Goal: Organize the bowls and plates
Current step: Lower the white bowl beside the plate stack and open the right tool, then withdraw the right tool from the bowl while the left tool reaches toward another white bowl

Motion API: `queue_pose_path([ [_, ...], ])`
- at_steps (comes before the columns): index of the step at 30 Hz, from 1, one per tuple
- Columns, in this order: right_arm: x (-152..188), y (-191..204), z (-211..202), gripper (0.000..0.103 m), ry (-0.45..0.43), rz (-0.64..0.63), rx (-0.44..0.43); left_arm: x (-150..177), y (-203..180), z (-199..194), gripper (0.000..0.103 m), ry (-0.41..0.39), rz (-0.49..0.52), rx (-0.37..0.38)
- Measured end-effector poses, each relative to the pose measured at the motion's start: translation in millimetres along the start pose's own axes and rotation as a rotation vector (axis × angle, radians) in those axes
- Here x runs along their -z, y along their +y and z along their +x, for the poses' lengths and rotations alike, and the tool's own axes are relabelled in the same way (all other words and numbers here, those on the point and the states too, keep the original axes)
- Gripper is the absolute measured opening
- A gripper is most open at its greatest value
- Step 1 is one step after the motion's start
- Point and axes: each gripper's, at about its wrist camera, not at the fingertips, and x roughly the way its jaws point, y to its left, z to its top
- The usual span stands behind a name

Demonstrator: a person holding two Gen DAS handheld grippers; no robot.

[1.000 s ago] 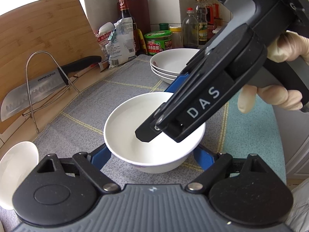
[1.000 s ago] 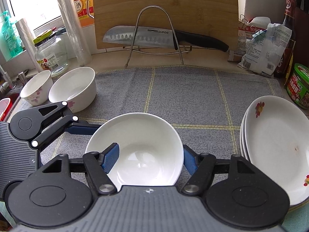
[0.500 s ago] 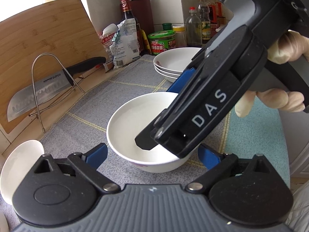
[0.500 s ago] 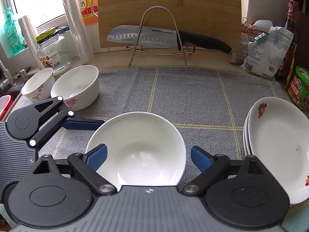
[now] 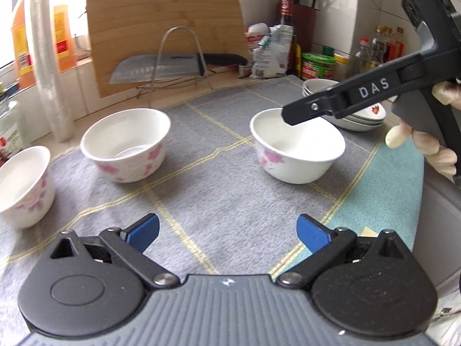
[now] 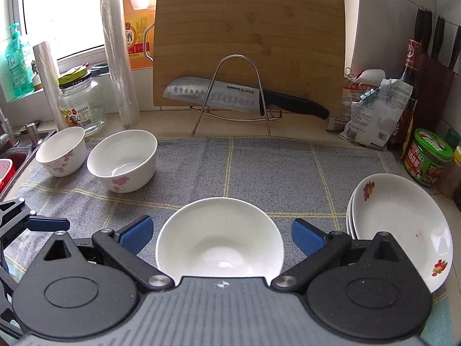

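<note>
On the left of the grey checked cloth (image 6: 273,167) stand two white floral bowls: the smaller bowl (image 6: 62,151) farthest left near the sink edge, the wider bowl (image 6: 124,160) just beside it, apart. The left gripper (image 5: 227,232) hangs over bare cloth, its blue pads spread wide with nothing between them, having just been opening. In the middle sits the plain-looking white bowl (image 6: 219,238), resting on the cloth; the right gripper (image 6: 220,235) straddles it with its jaws just opened to full width, neither pad touching the rim. At the right a stack of white flowered plates (image 6: 403,225) lies near the cloth's edge.

The risk I see: the right gripper is low over the middle bowl, so a careless pull-away could clip its rim and skid or tip it. A sideways sweep could knock the plates.

The left view shows a gloved hand (image 5: 426,141) on the right gripper's handle and pink flowers on the middle bowl's side. Only the right view shows the sink at far left and the plates' full face.
</note>
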Motion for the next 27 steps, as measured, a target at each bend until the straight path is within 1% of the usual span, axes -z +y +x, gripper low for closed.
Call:
queue_pose_path([
  [2, 0.2, 10.9, -3.3, 0.103, -0.018, -0.001, 0.010, 6.2, 12.3, -11.0, 0.102, -0.008, -0.058, -0.029],
  [4, 1.0, 22.6, -5.9, 0.103, -0.031, -0.003, 0.008, 11.5, 21.1, -18.7, 0.102, -0.014, -0.091, -0.058],
  [8, 0.4, 41.3, -7.1, 0.103, -0.029, -0.027, -0.024, 21.4, 32.2, -31.1, 0.102, -0.003, -0.118, -0.108],
  [12, -0.8, 53.6, -4.7, 0.103, -0.030, -0.099, -0.048, 25.3, 39.8, -36.9, 0.102, 0.008, -0.148, -0.157],
  [15, -1.8, 59.0, -0.1, 0.103, -0.040, -0.169, -0.065, 22.0, 41.1, -37.1, 0.102, 0.018, -0.176, -0.193],
  [17, -2.7, 60.9, 3.2, 0.103, -0.049, -0.202, -0.098, 18.6, 43.3, -36.8, 0.102, 0.021, -0.195, -0.194],
  [19, -5.3, 63.1, 8.7, 0.103, -0.047, -0.219, -0.116, 13.2, 47.9, -36.2, 0.102, 0.046, -0.220, -0.203],
  [21, -7.9, 65.3, 13.8, 0.103, -0.052, -0.235, -0.149, 6.1, 51.6, -40.0, 0.102, 0.053, -0.235, -0.219],
  [24, -10.2, 70.3, 21.2, 0.103, -0.059, -0.258, -0.171, -4.9, 58.6, -46.2, 0.102, 0.051, -0.238, -0.231],
  [27, -11.1, 76.5, 28.2, 0.103, -0.035, -0.261, -0.180, -15.5, 65.0, -48.4, 0.102, 0.063, -0.220, -0.229],
])
